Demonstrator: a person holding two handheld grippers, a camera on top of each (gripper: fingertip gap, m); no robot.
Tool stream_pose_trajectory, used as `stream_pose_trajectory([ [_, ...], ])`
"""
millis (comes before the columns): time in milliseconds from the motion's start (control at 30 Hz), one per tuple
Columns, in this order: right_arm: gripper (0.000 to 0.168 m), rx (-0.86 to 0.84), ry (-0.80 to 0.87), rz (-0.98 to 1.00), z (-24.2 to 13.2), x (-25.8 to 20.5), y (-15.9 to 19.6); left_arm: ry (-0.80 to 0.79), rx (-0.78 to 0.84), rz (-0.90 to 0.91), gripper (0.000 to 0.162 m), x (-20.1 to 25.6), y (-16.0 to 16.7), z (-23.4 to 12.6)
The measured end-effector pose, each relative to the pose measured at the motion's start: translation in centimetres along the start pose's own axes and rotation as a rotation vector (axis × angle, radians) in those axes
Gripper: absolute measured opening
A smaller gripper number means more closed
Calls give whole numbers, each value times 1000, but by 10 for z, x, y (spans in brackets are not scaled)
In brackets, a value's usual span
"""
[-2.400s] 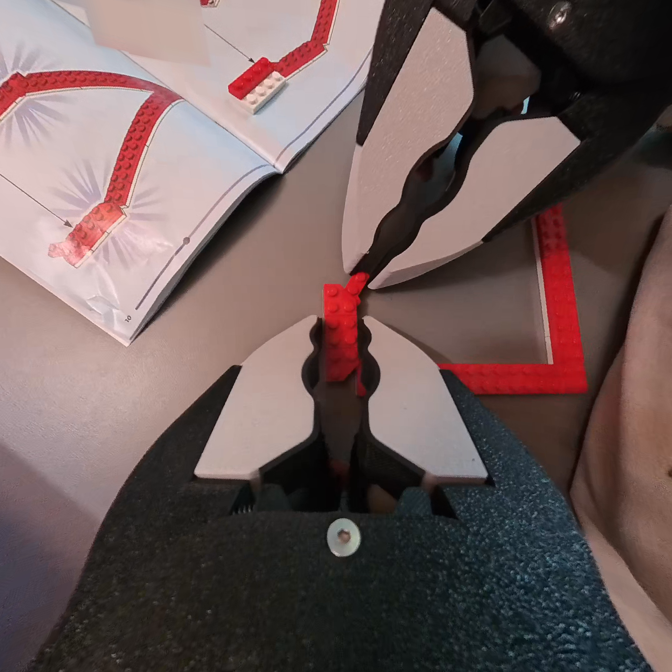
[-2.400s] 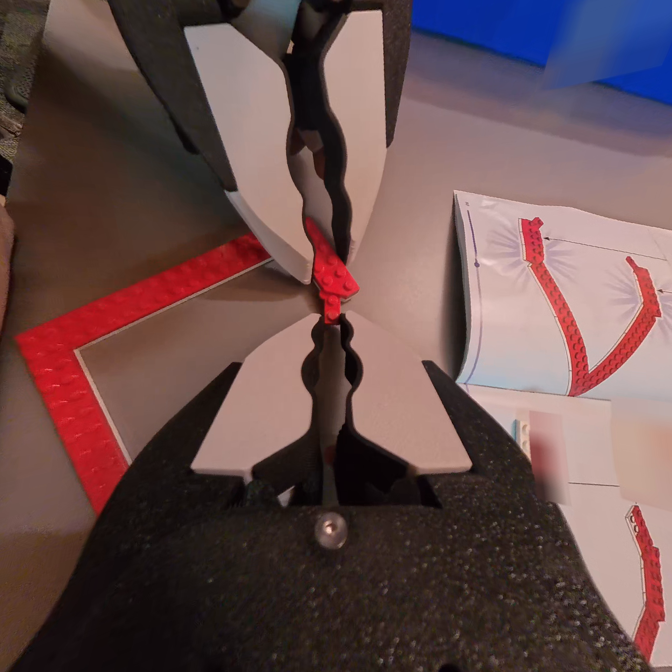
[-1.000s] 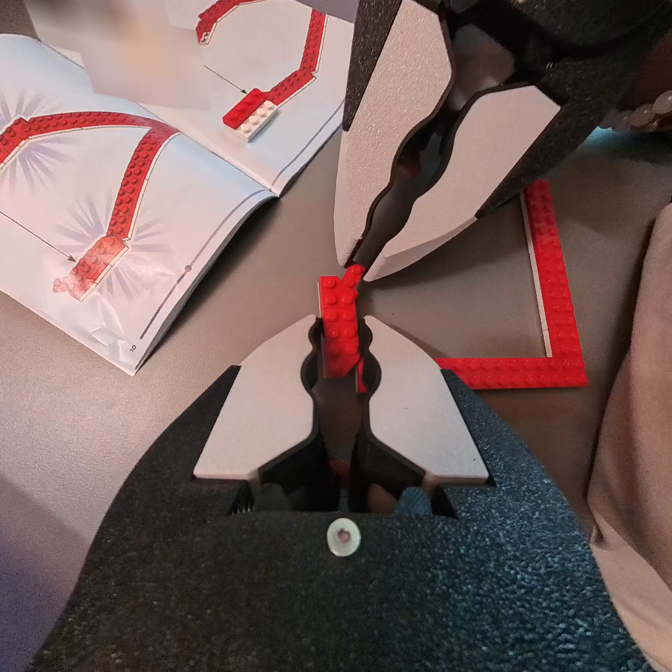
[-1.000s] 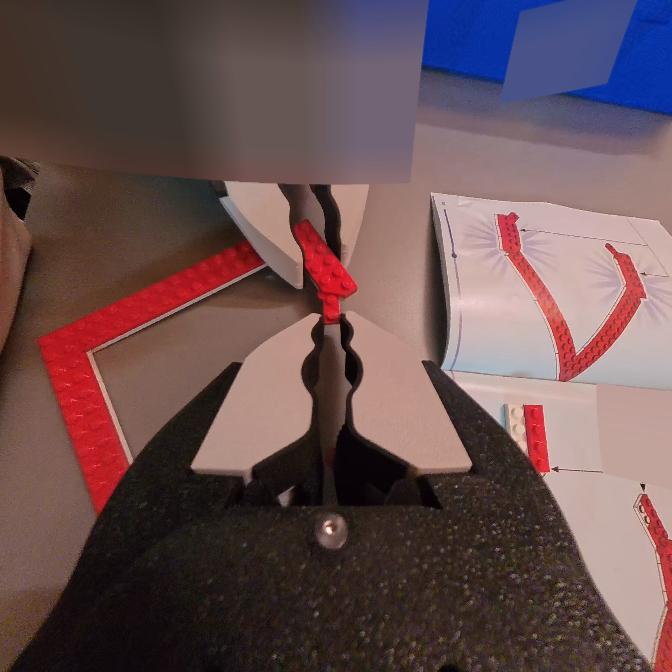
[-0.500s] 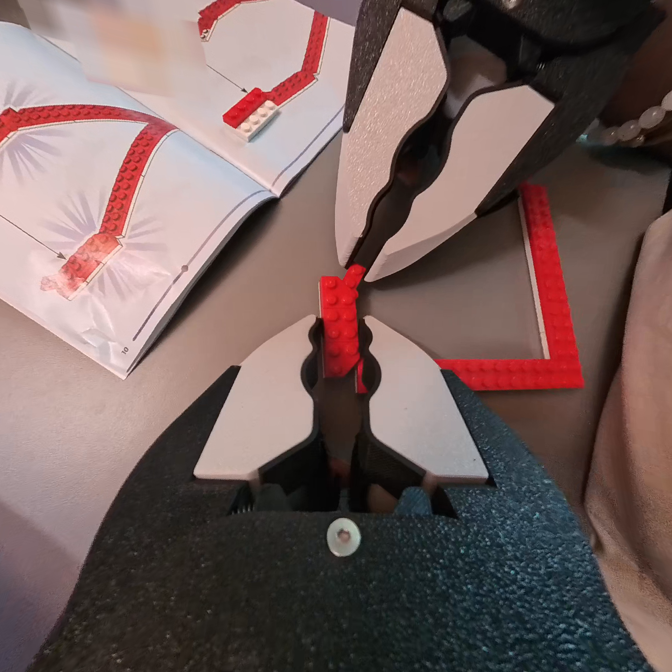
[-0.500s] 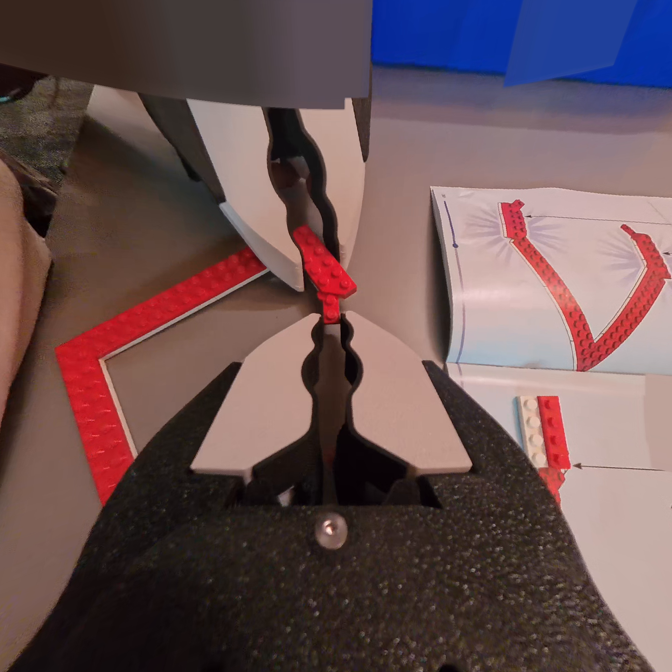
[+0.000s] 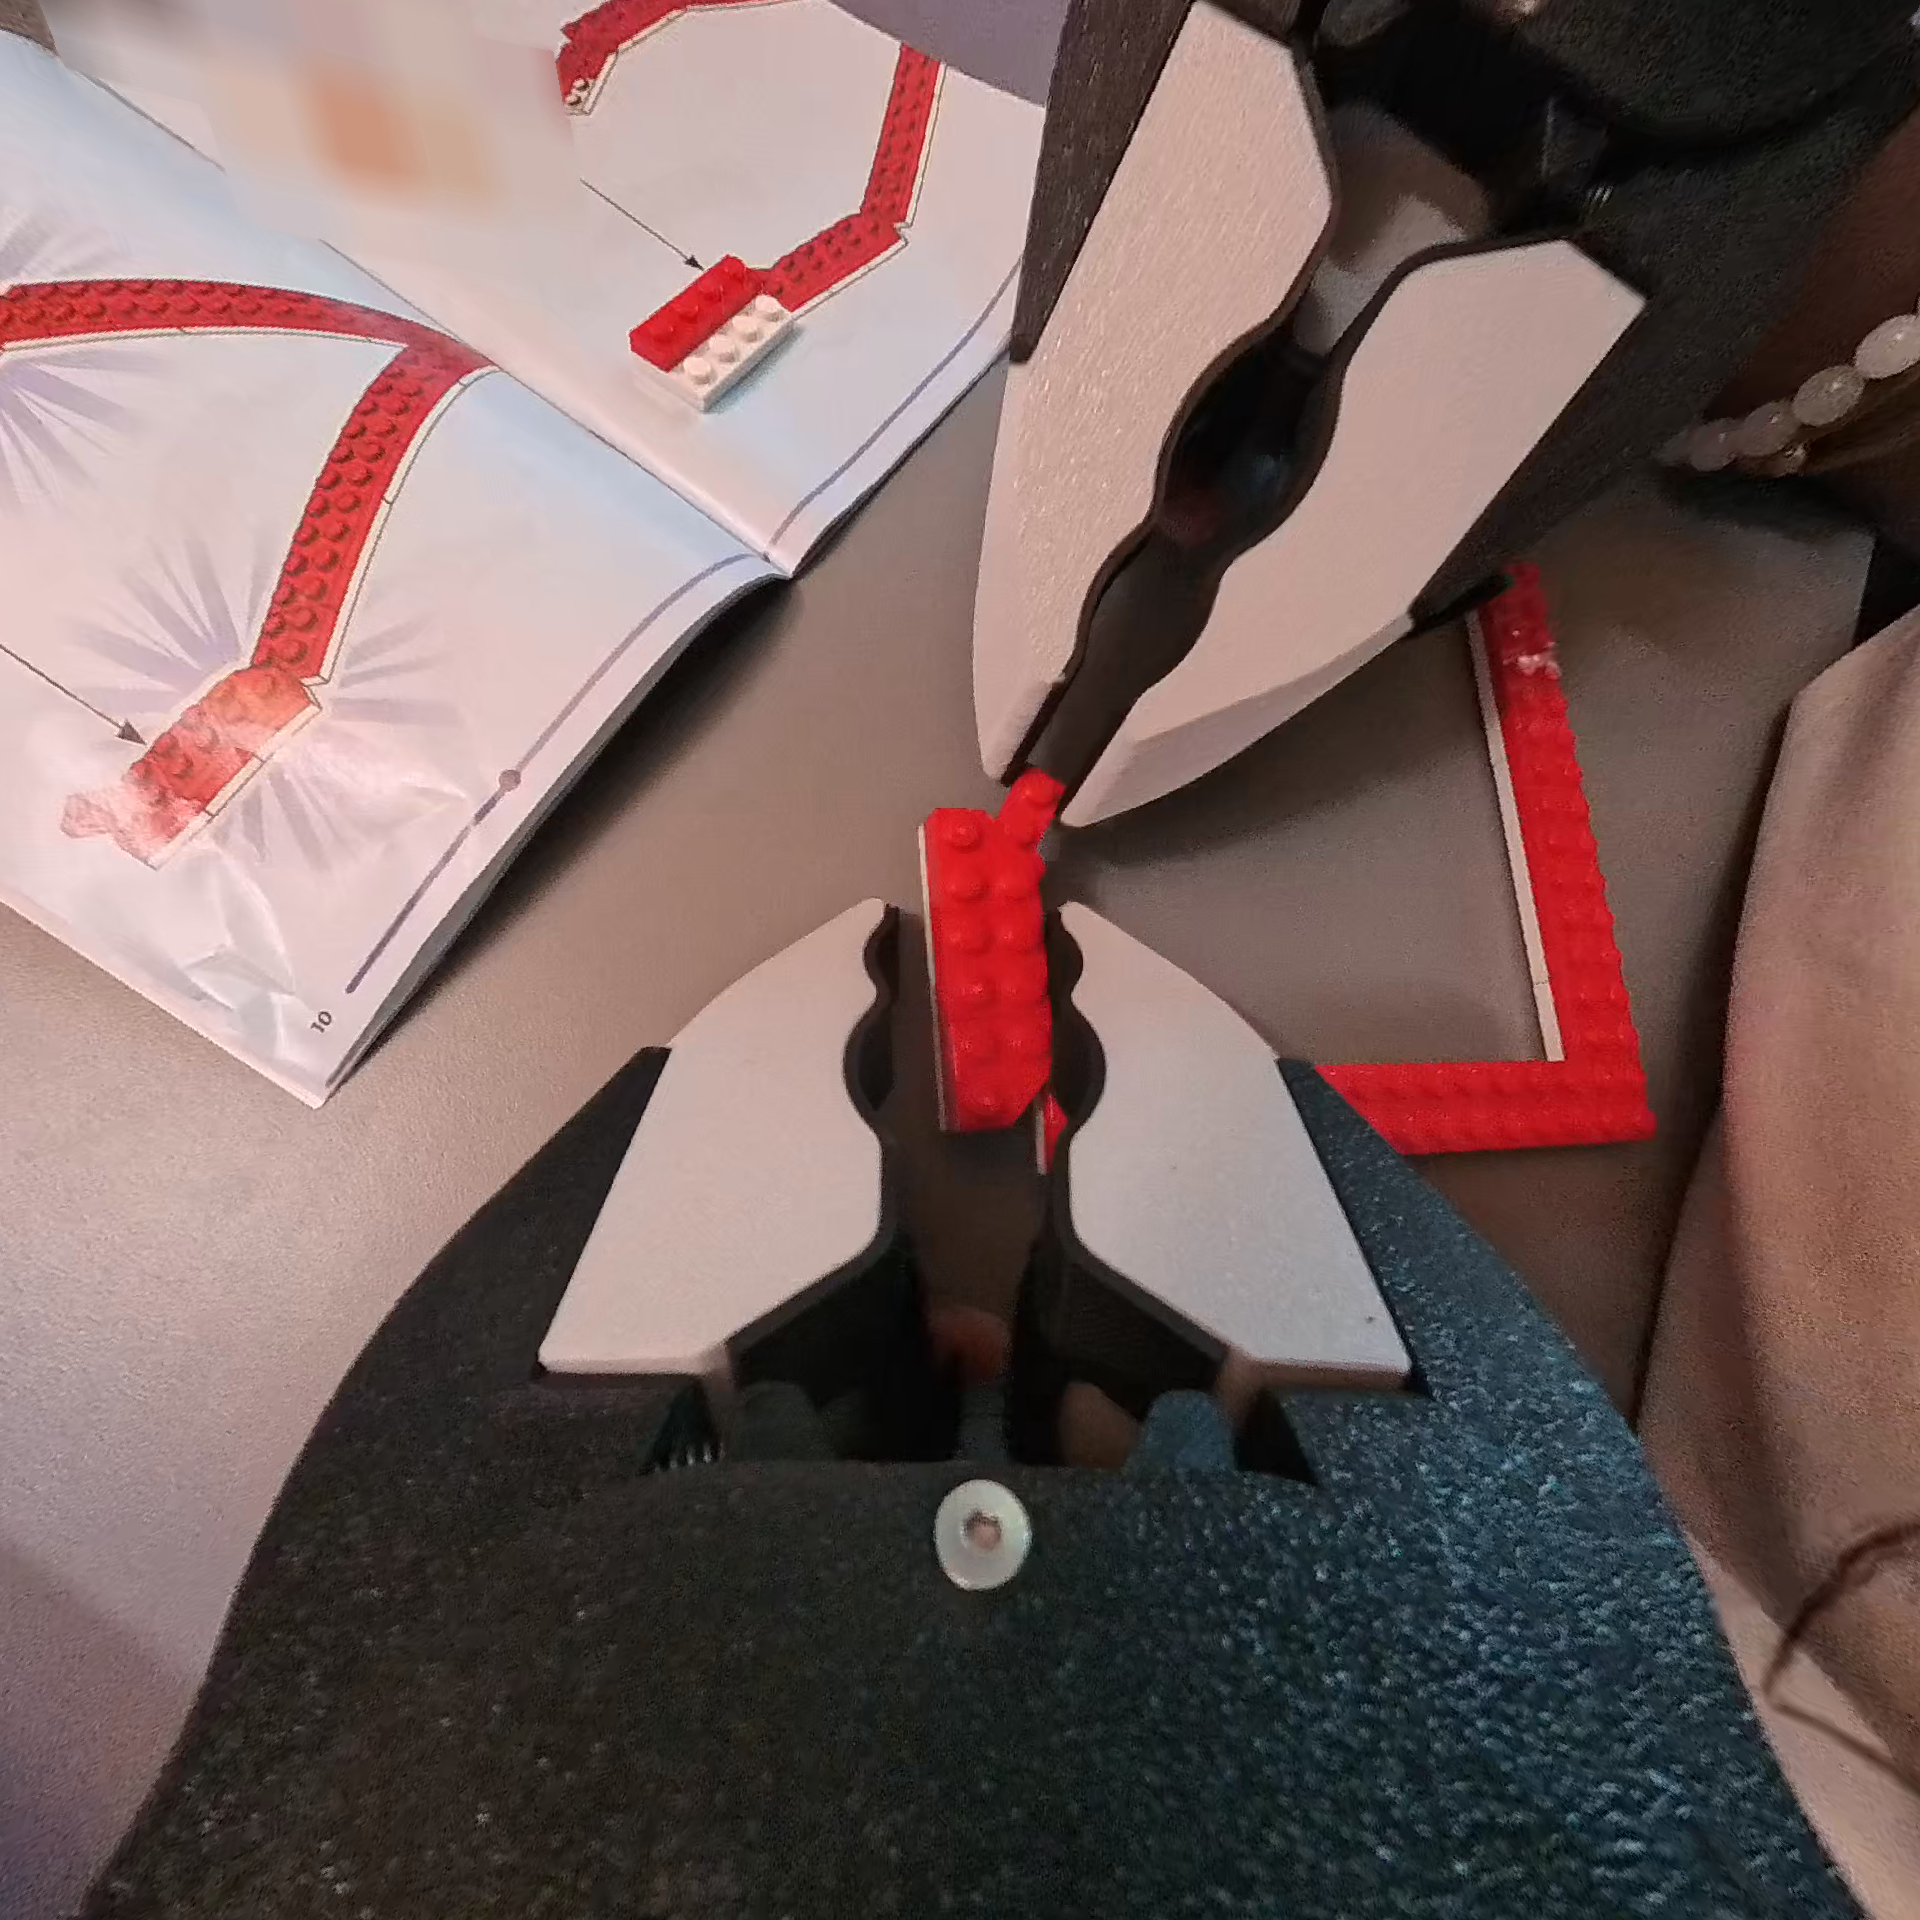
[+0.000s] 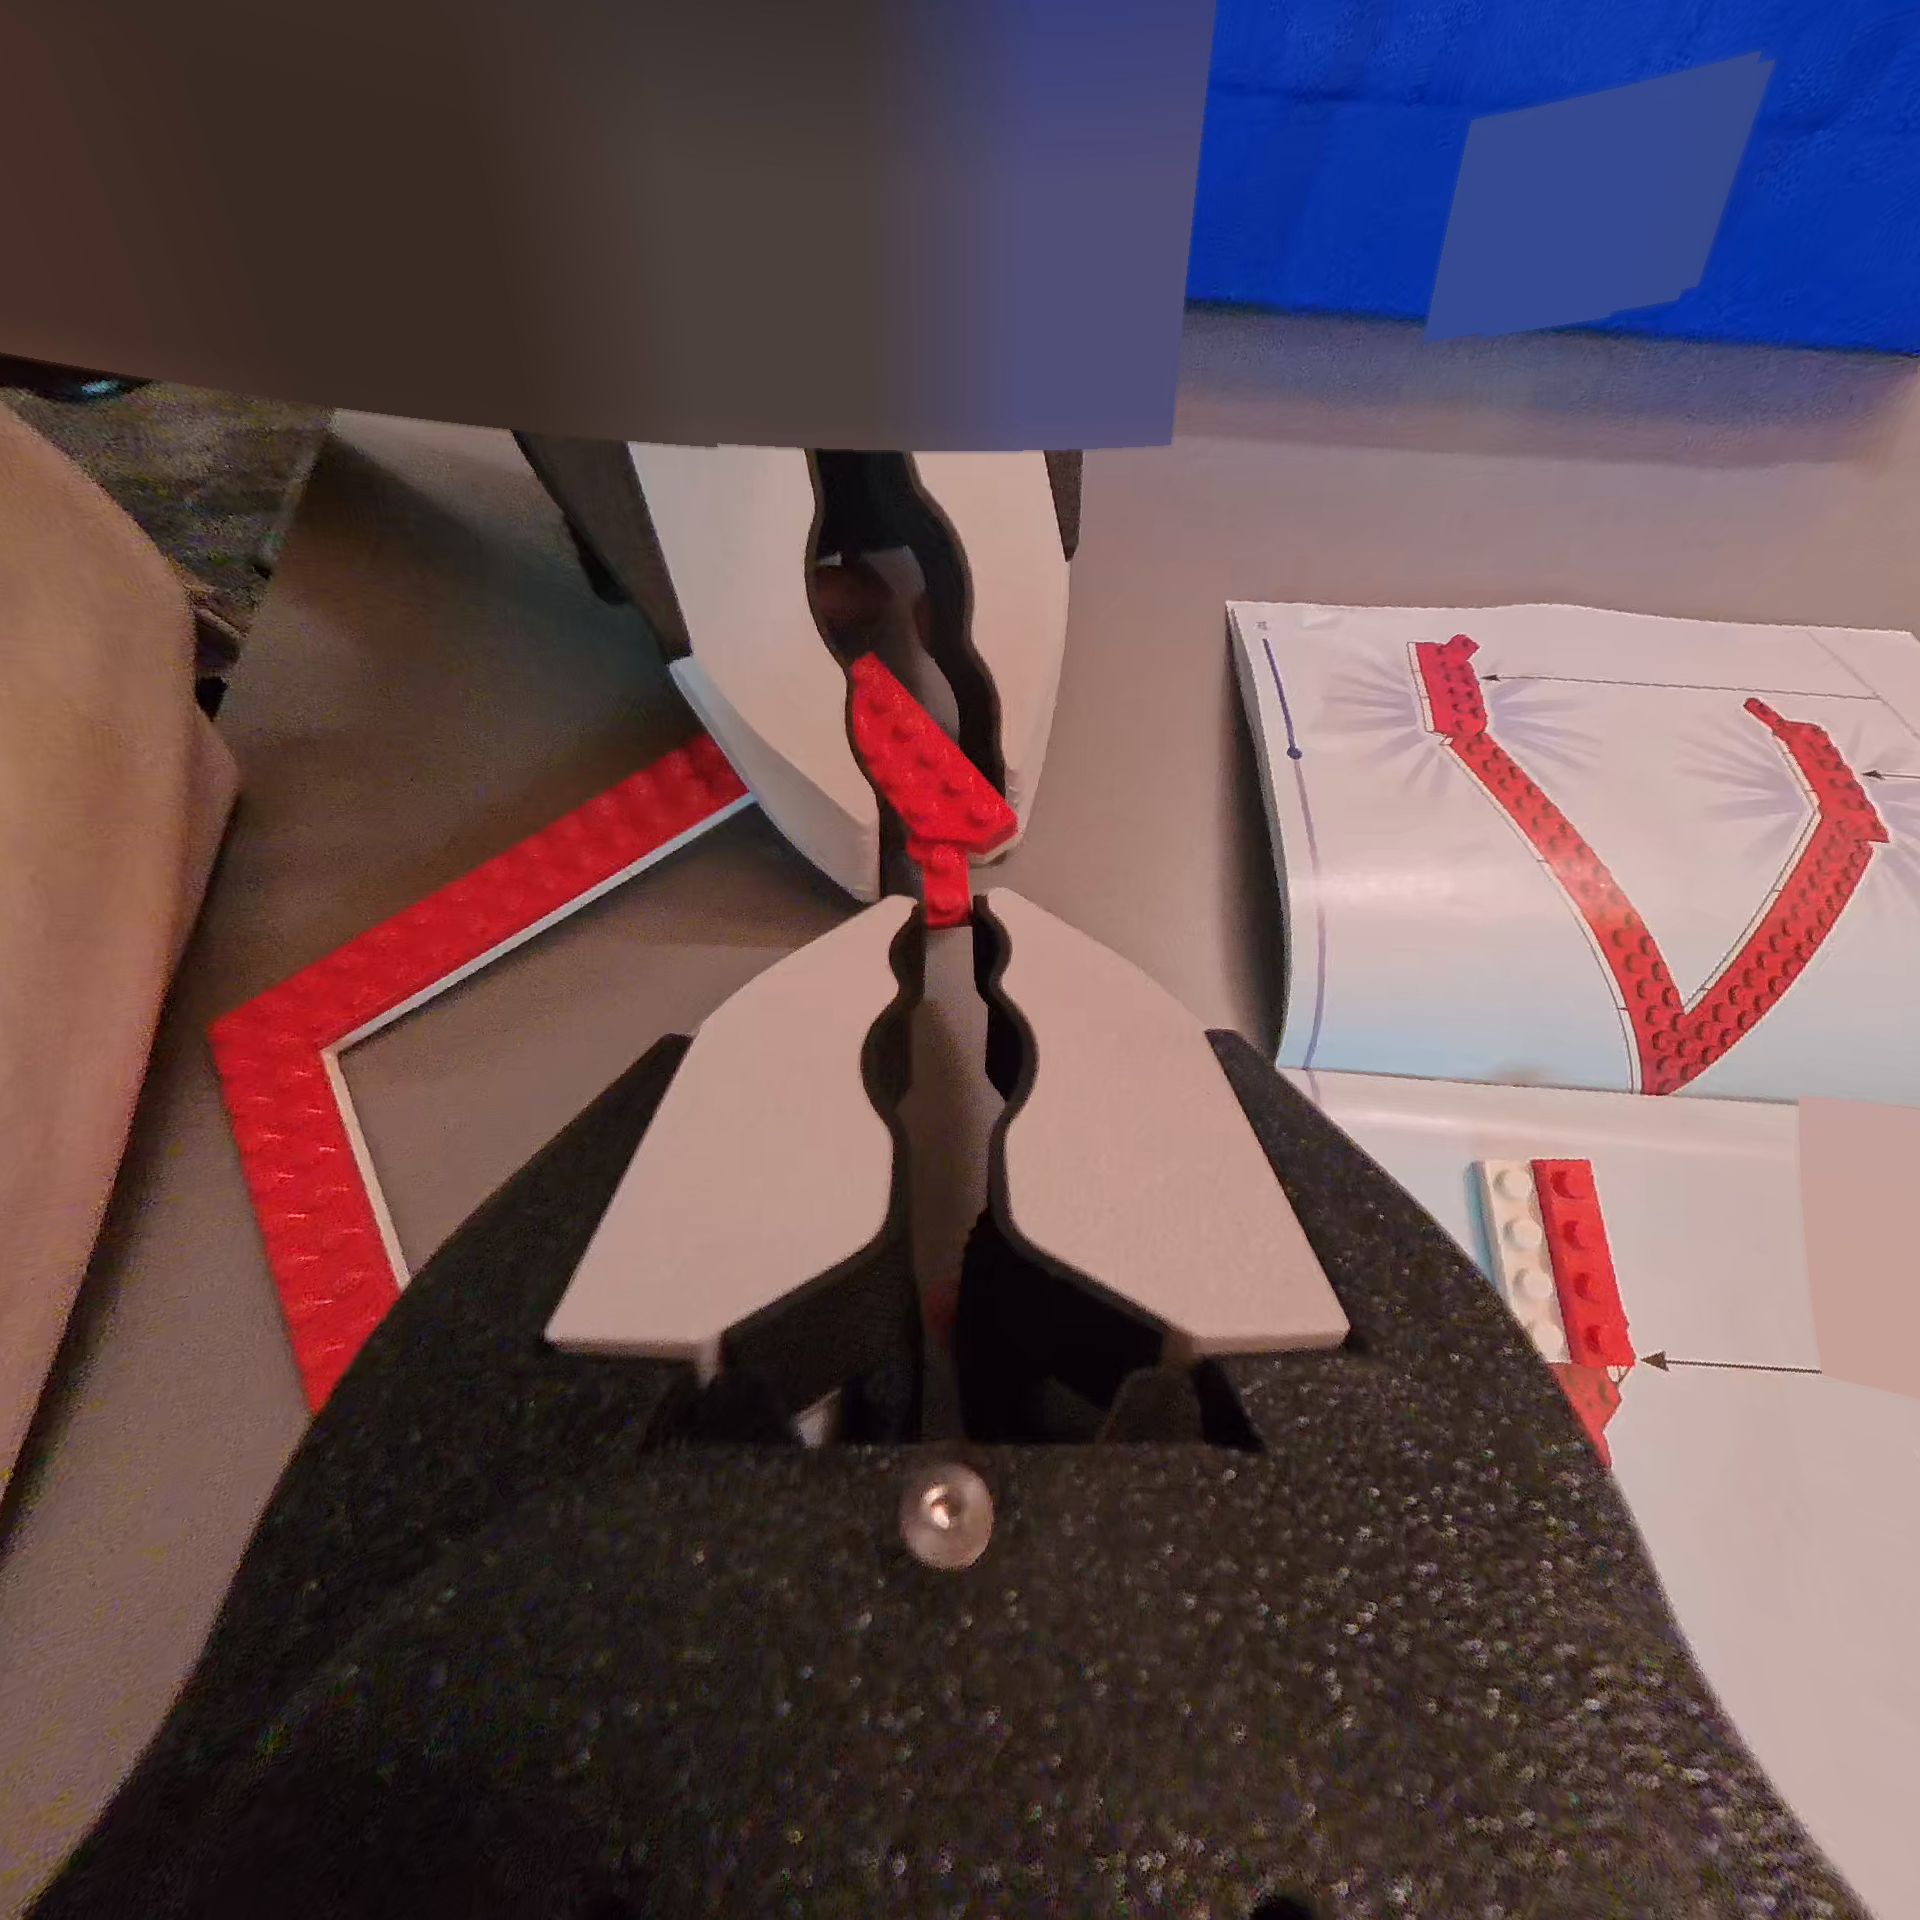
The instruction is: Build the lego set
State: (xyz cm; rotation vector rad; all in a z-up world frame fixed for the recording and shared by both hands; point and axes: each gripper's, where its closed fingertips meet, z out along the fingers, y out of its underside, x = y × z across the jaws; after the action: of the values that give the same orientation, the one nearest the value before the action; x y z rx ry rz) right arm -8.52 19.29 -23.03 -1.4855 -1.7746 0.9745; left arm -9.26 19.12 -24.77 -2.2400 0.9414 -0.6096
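Observation:
My left gripper [image 7: 975, 914] is shut on a red wedge plate with a white underside [image 7: 987, 977], held on edge above the grey table. My right gripper [image 7: 1039, 795] comes in from the upper right, shut on a small red piece [image 7: 1034, 805] whose end touches the far end of the wedge plate. In the right wrist view my right gripper [image 8: 948, 902] pinches the small red piece [image 8: 945, 883] against the wedge plate [image 8: 920, 758] held by the left gripper [image 8: 935, 862]. A red L-shaped frame [image 7: 1558, 831] lies flat on the table [image 7: 727, 831].
An open instruction booklet [image 7: 416, 468] lies to the left, and it also shows in the right wrist view [image 8: 1558, 883]. The L-shaped frame [image 8: 312, 1143] lies under the grippers. Beige cloth [image 7: 1818, 1143] borders the right side. A beaded bracelet [image 7: 1818, 405] shows behind my right gripper.
Both grippers have kept hold of their pieces, tip to tip. The joined pair has shifted slightly over the table, so the booklet and the frame sit a little differently in view.

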Motion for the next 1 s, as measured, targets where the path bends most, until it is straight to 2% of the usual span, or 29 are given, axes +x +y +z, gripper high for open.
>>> stream_pose_trajectory([
  [33, 8, 5, 1, 5, -1, 1, 0, -2, -1, 0, 26, 0, 0, 0],
  [233, 8, -3, 6, 3, -1, 1, 1, 4, 3, 19, 19, 1, 0, 1],
  [367, 28, -20, 21, 20, -8, 6, 7, 24, 23, 1, 19, 1, -1, 2],
  [500, 38, -6, 184, 126, -35, 45, 15, 59, 36, -15, 20, 1, -2, 1],
  [600, 37, -25, 282, 213, -59, 76, 25, 92, 40, -45, 20, 1, -2, 1],
  [667, 34, -83, 263, 208, -65, 84, 33, 113, 43, -67, 20, 1, -2, 0],
  [833, 31, -236, 236, 171, -51, 100, 53, 152, 46, -106, 20, 1, -3, 0],
  [933, 16, -211, 193, 175, -40, 98, 48, 165, 47, -119, 20, 1, -3, 0],
  [1000, 16, -224, 137, 144, -40, 87, 48, 176, 47, -128, 20, 2, -3, 0],
])
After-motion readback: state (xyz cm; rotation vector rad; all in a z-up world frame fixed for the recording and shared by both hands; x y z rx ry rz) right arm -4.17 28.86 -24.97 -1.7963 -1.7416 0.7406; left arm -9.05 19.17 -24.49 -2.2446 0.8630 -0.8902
